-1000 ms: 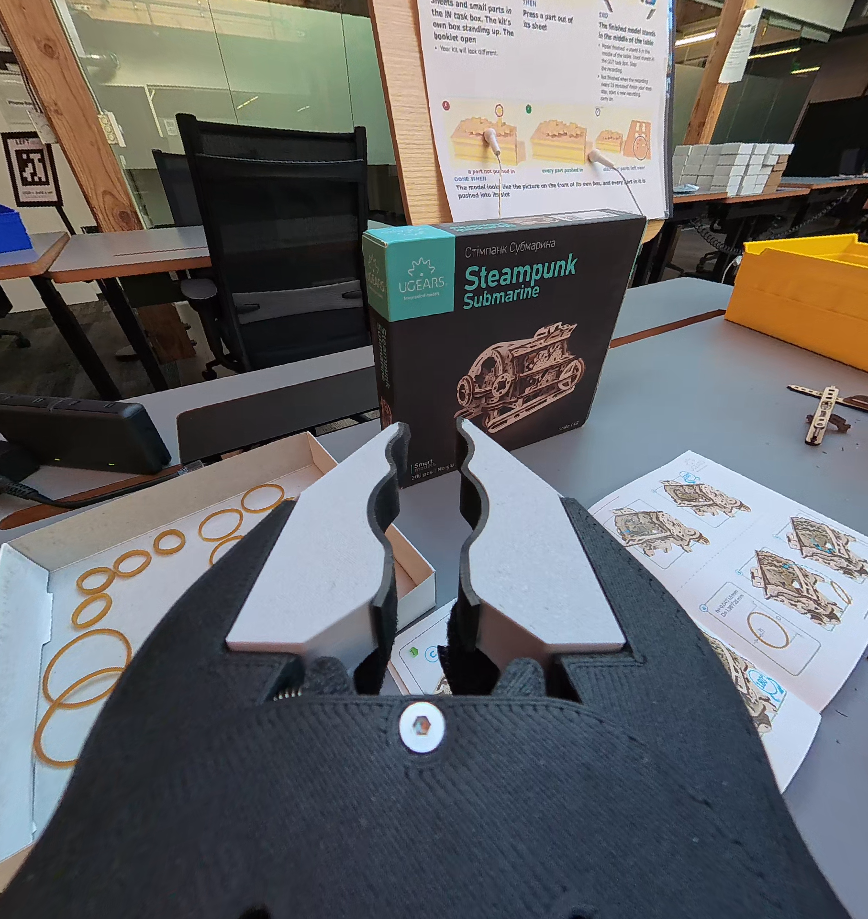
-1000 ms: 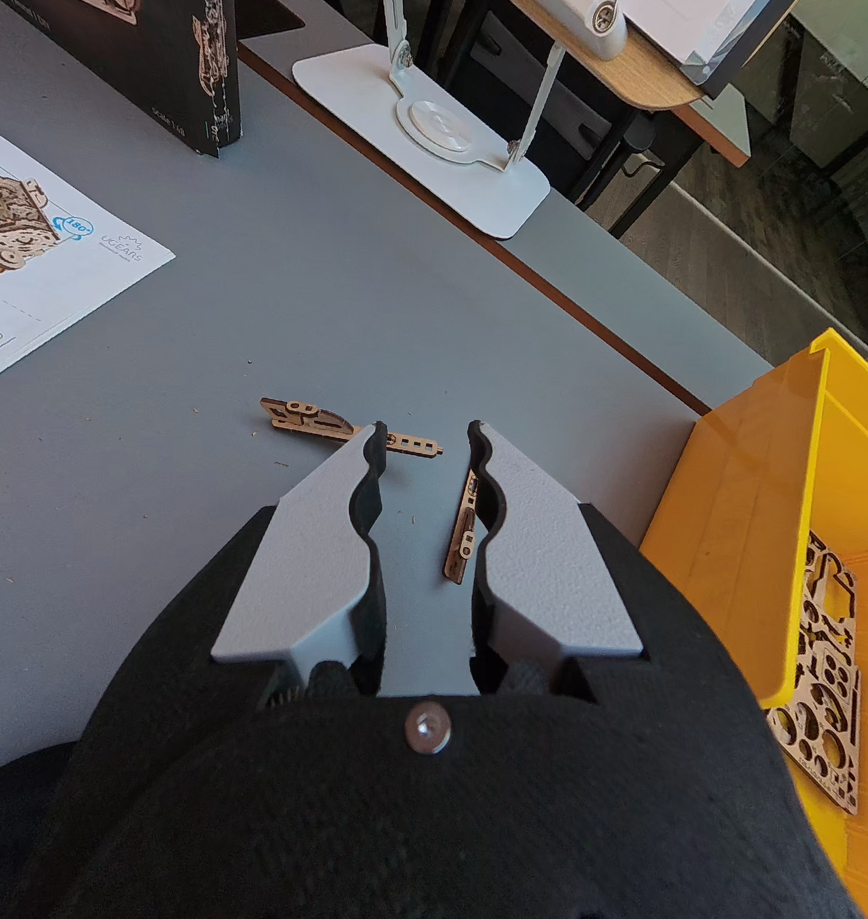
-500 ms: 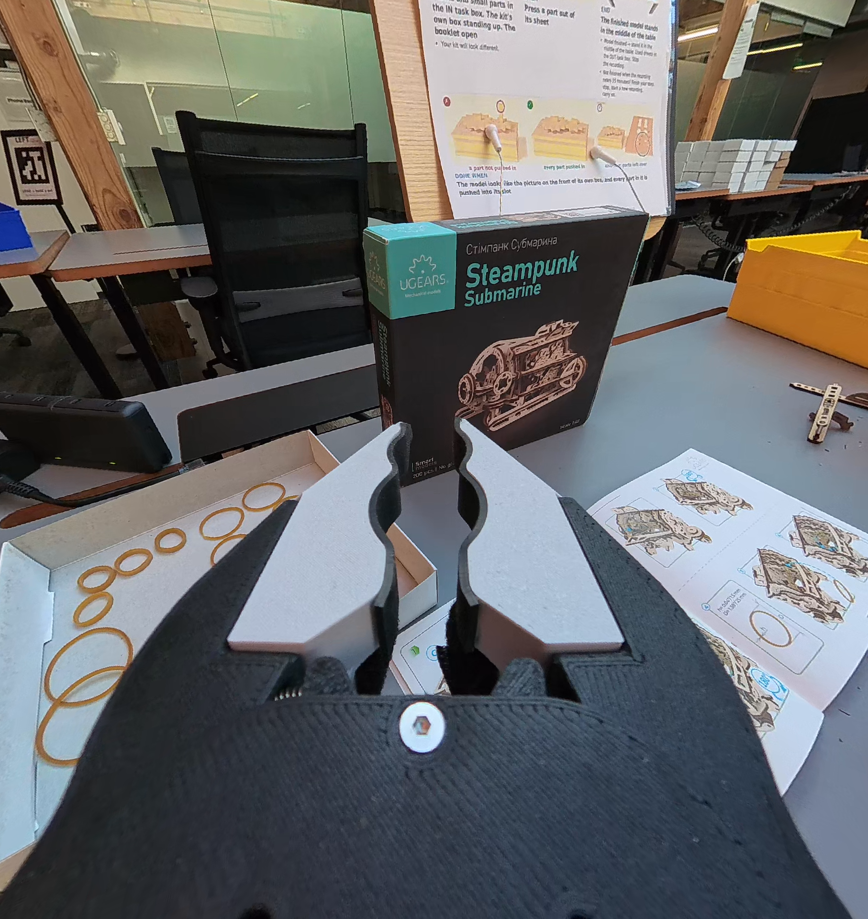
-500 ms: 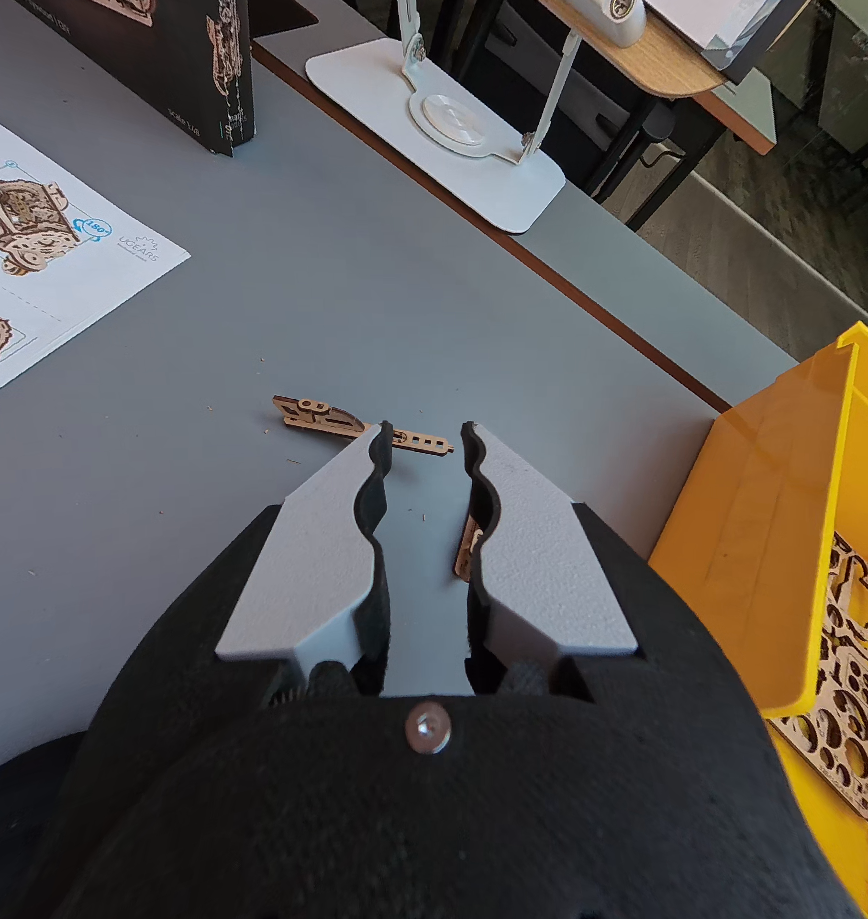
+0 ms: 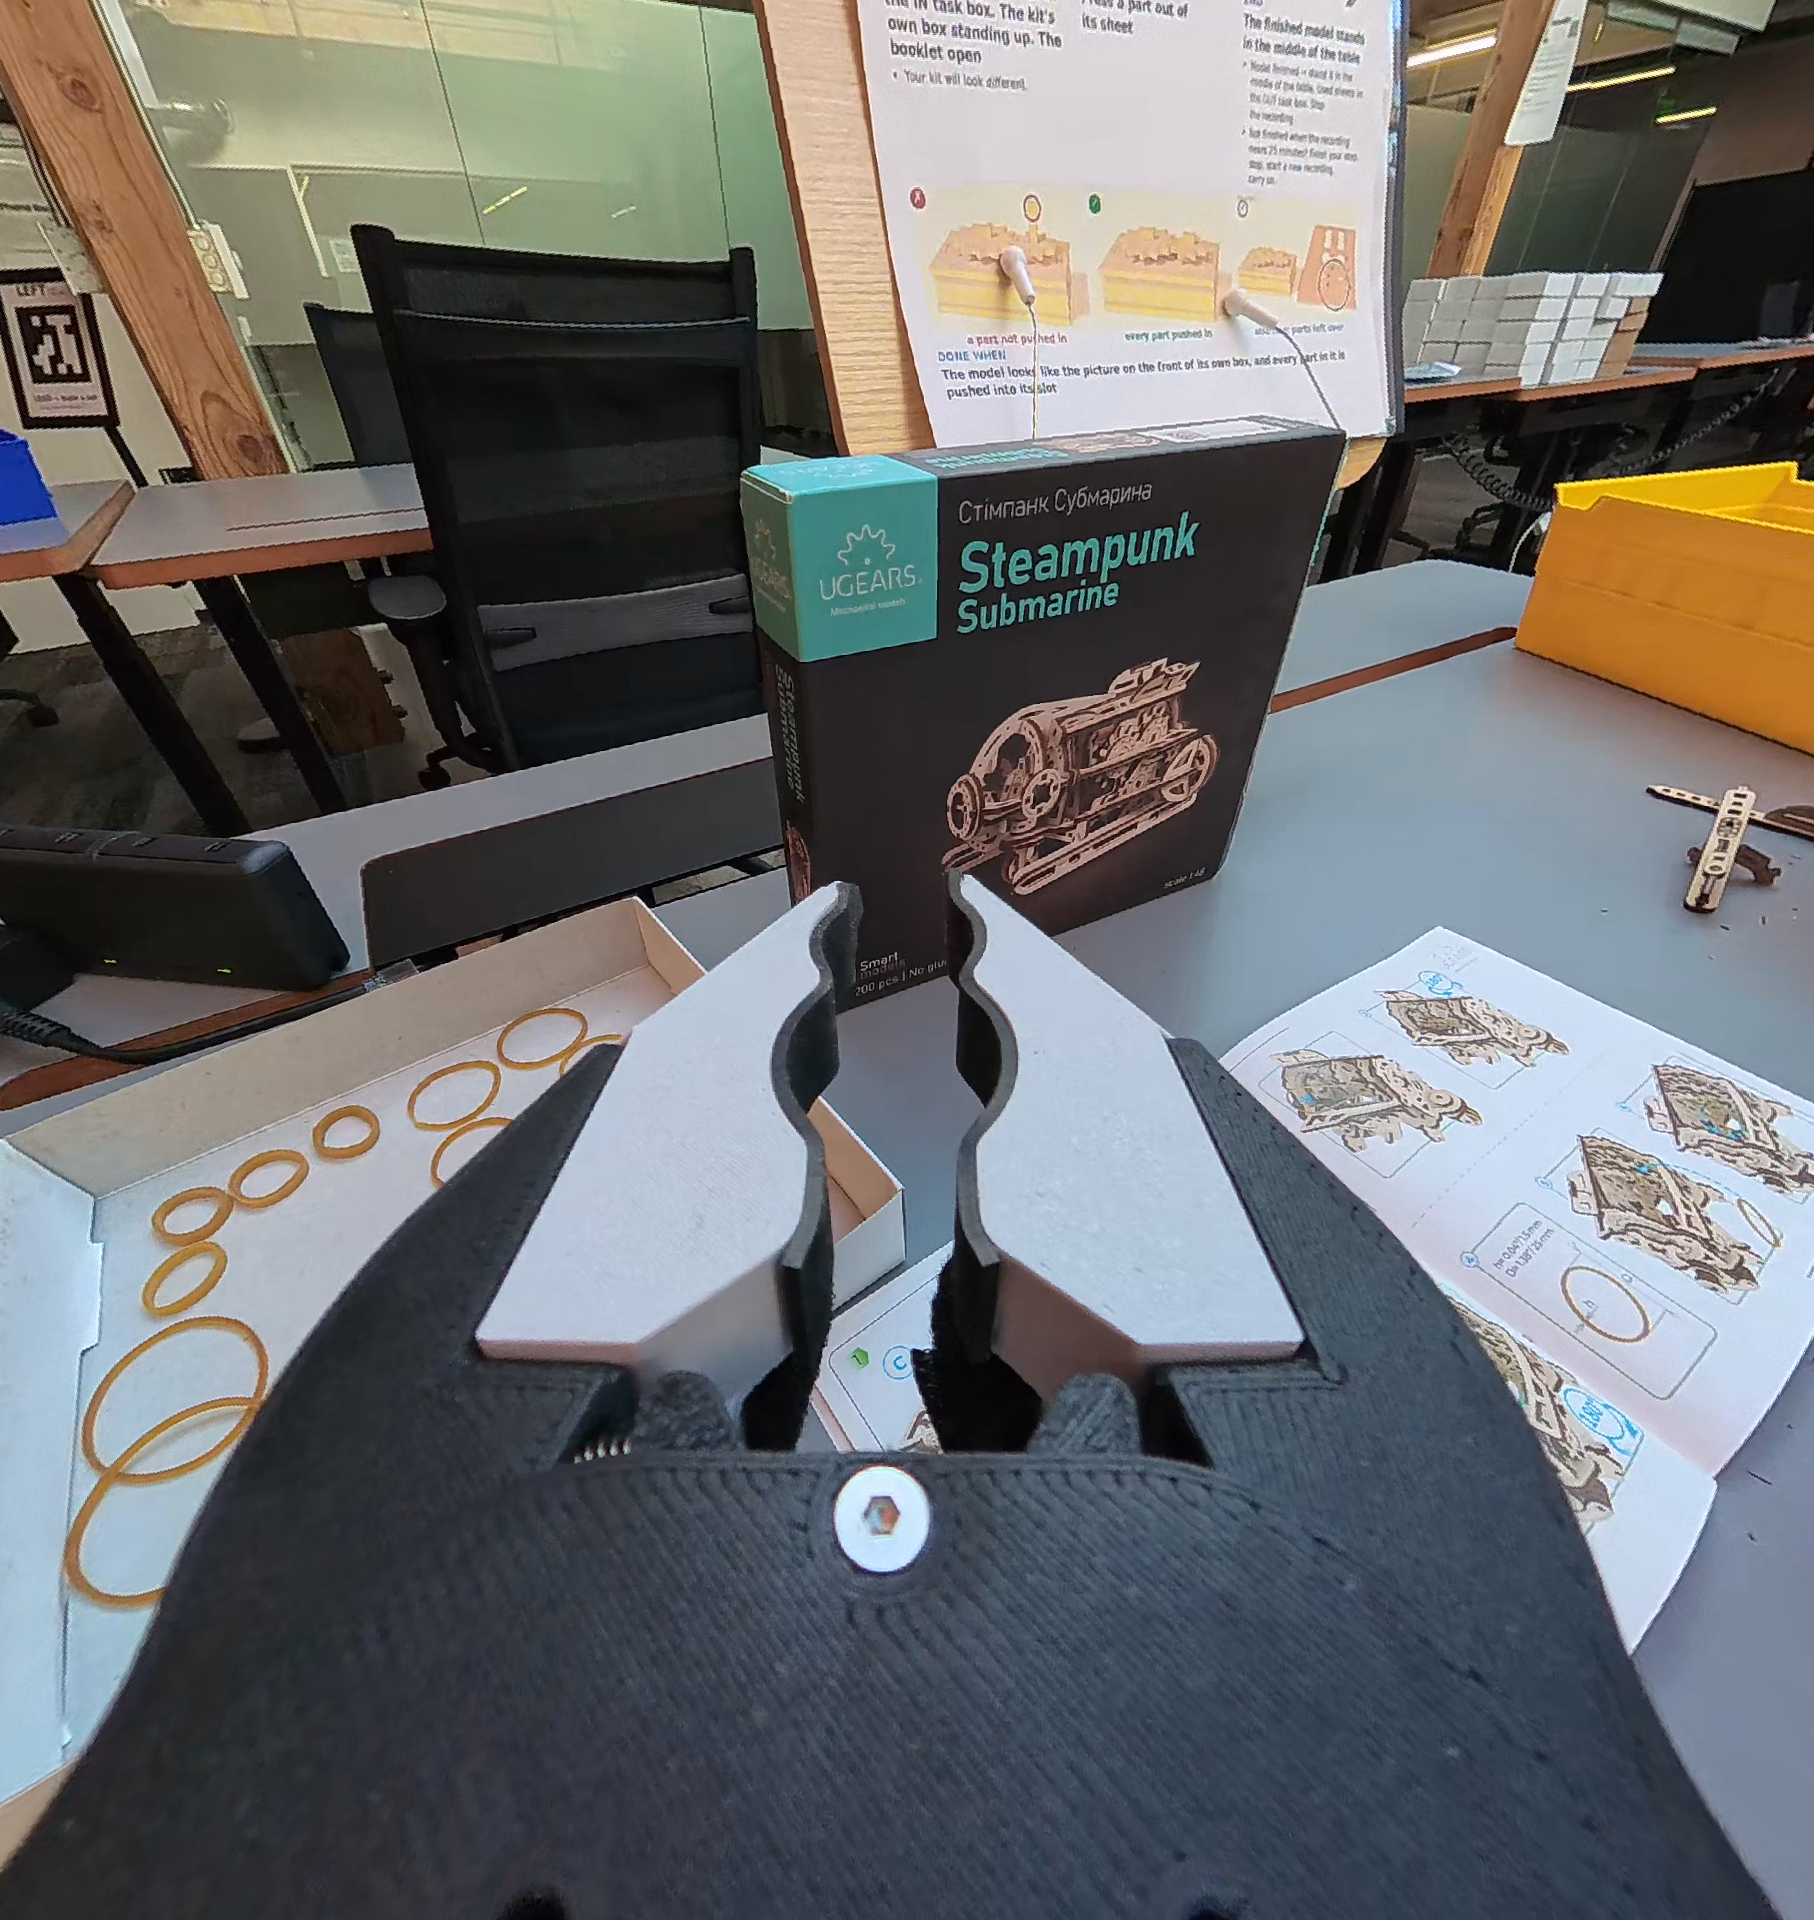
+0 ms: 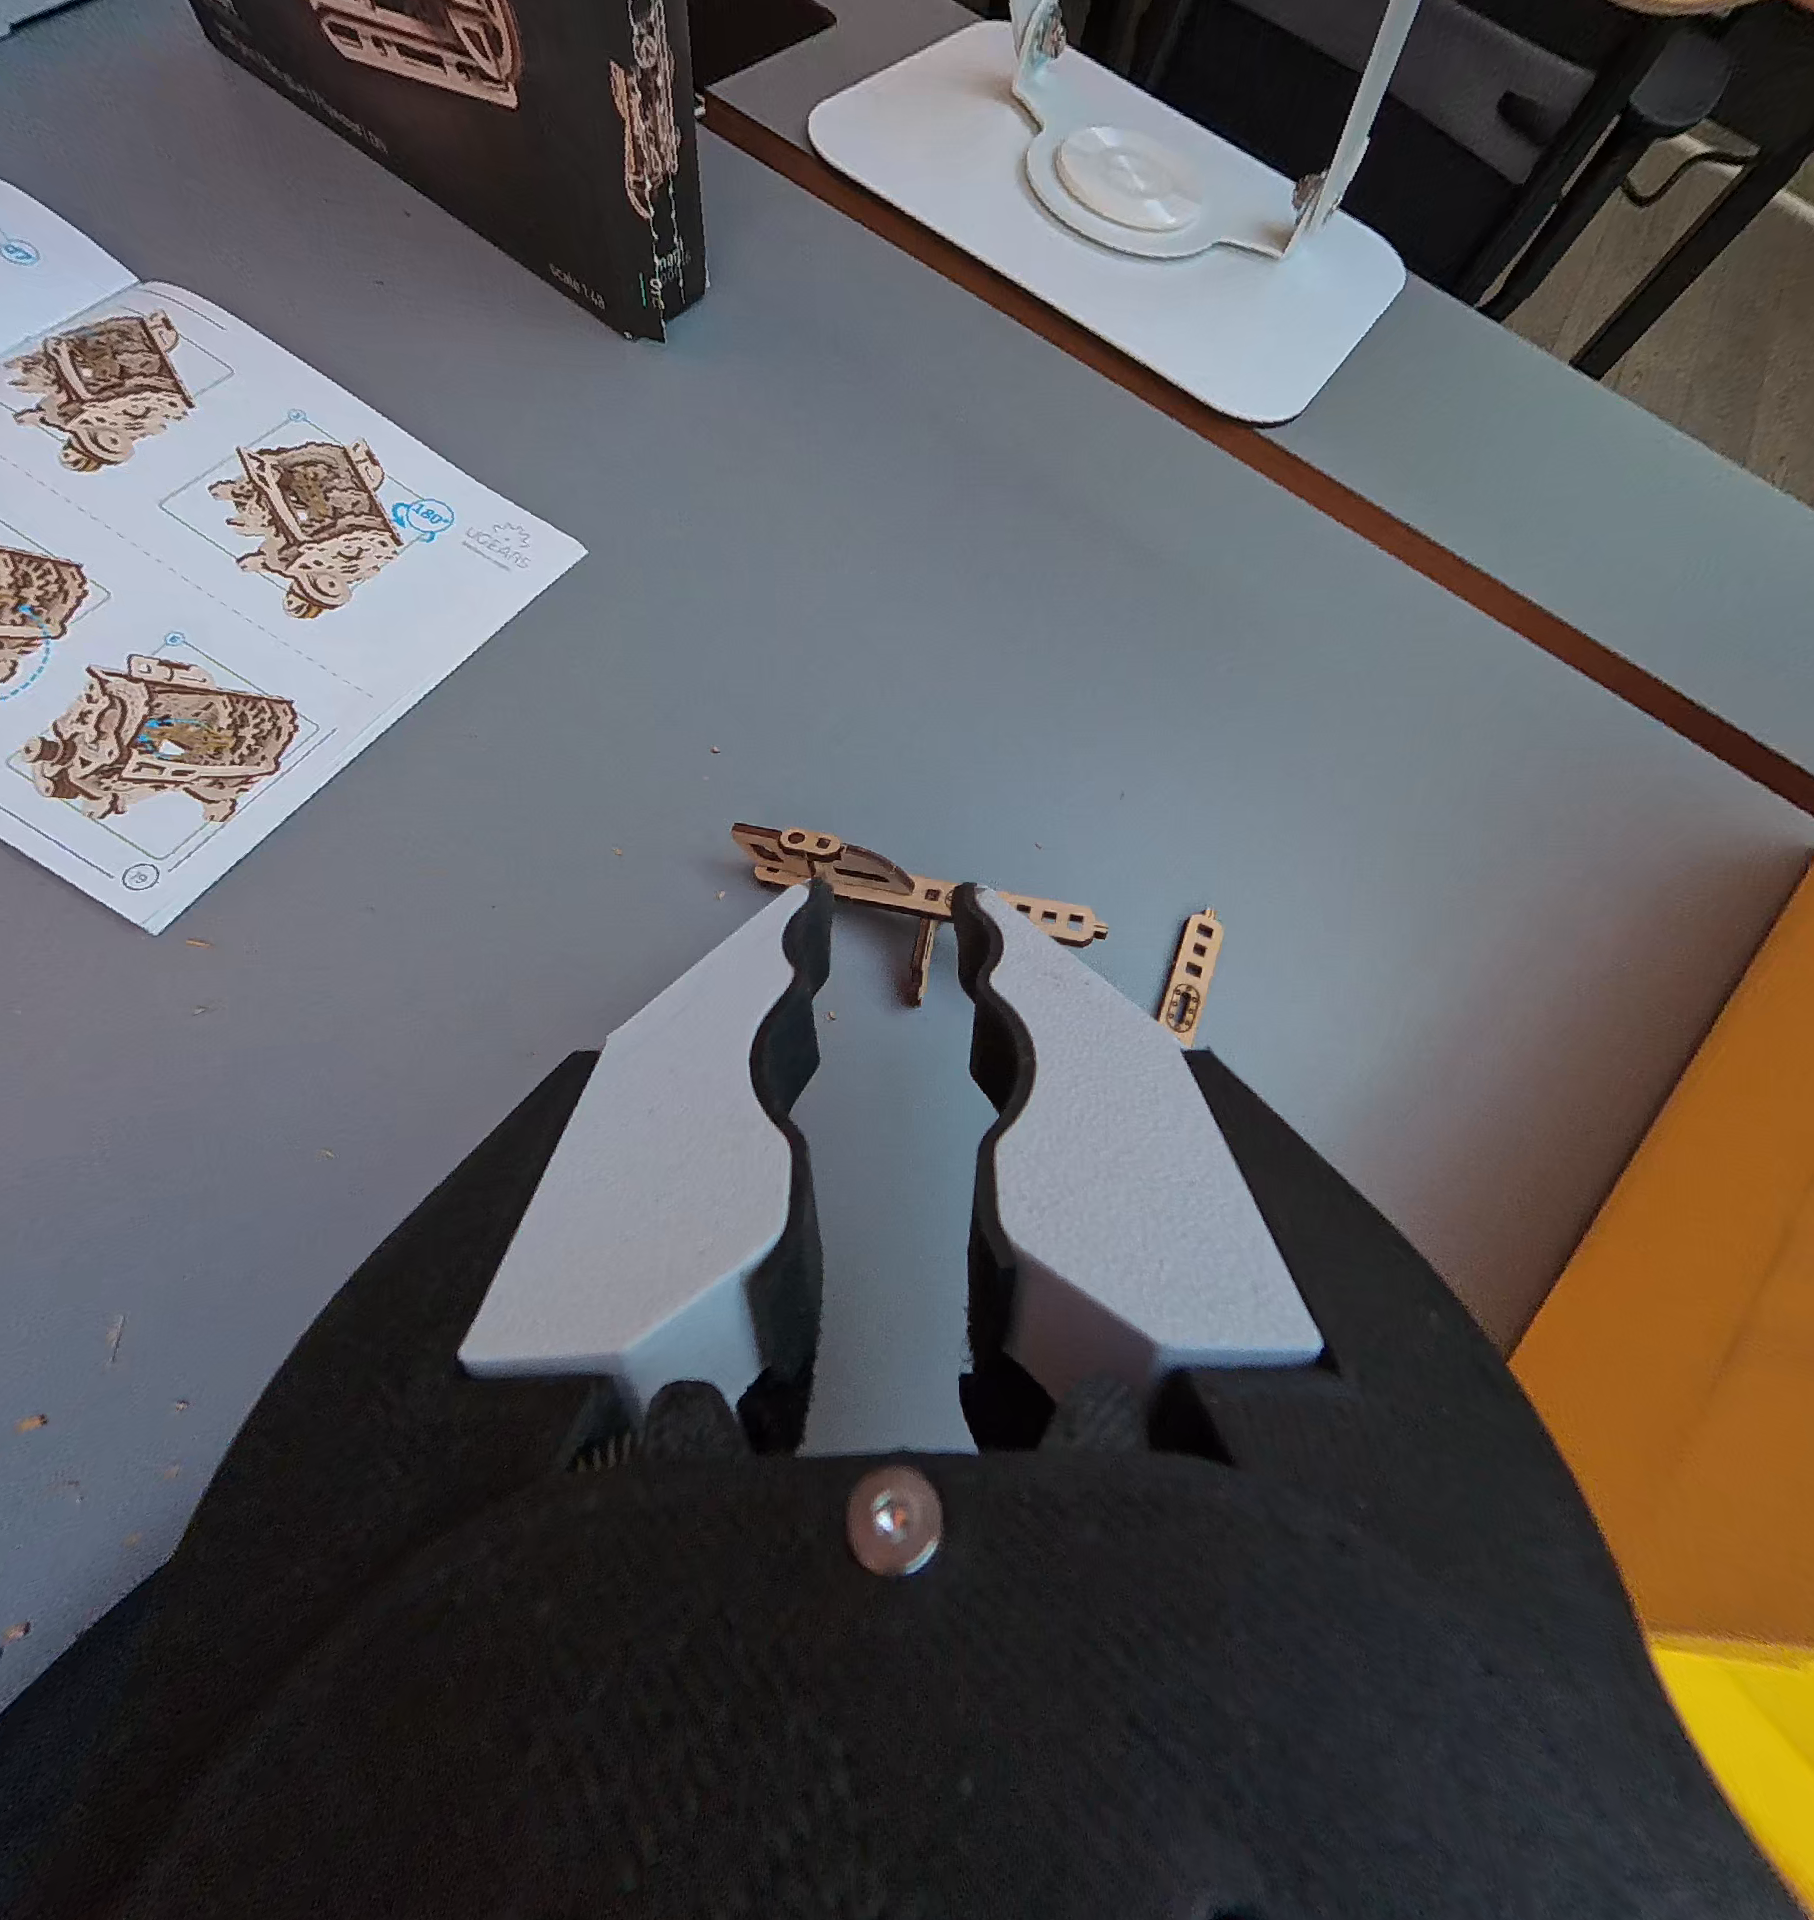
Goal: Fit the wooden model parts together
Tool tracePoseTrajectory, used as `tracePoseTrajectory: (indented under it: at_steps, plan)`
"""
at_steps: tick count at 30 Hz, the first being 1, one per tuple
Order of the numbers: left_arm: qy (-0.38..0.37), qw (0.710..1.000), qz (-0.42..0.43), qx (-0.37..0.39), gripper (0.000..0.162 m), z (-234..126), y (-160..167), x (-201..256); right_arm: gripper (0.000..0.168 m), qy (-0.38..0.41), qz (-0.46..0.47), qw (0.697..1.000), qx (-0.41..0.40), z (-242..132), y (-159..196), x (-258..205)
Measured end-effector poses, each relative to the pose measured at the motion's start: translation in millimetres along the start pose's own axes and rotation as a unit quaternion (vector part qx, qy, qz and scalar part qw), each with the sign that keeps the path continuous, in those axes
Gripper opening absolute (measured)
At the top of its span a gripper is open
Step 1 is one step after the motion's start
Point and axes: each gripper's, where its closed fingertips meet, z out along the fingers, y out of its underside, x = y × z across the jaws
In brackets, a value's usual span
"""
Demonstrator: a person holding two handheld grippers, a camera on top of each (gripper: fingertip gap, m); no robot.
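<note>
Right gripper [image 6: 890, 891], jaws parted and gripping nothing, is hovering over long wooden strip [image 6: 918, 889] lying parallel to worktop [image 6: 986, 582] far edge; left gripper [image 5: 901, 896] likewise idling, jaws apart.

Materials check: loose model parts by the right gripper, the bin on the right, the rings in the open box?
Model parts: thin laser-cut plywood by the look, pale matte faces with dark burnt-looking edges and cutouts. Yellow bin: likely moulded plastic, uniform colour, smooth with a slight sheen. Rings: probably rubber bands, thin tan loops lying limp and uneven in the white cardboard box.
</note>
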Motion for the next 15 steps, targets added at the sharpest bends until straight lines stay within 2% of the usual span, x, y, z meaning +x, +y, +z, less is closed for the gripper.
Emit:
tracePoseTrajectory:
  at_steps: [8,15]
  plan:
    - [-0.002,1.000,-0.003,0.002,0.015,-1,-1,-2,0.020,-0.006,0.048,0.998,-0.051,19,23,-1]
    - [-0.001,1.000,-0.002,0.001,0.015,0,0,-2,0.020,-0.007,0.039,0.997,-0.065,26,31,-2]
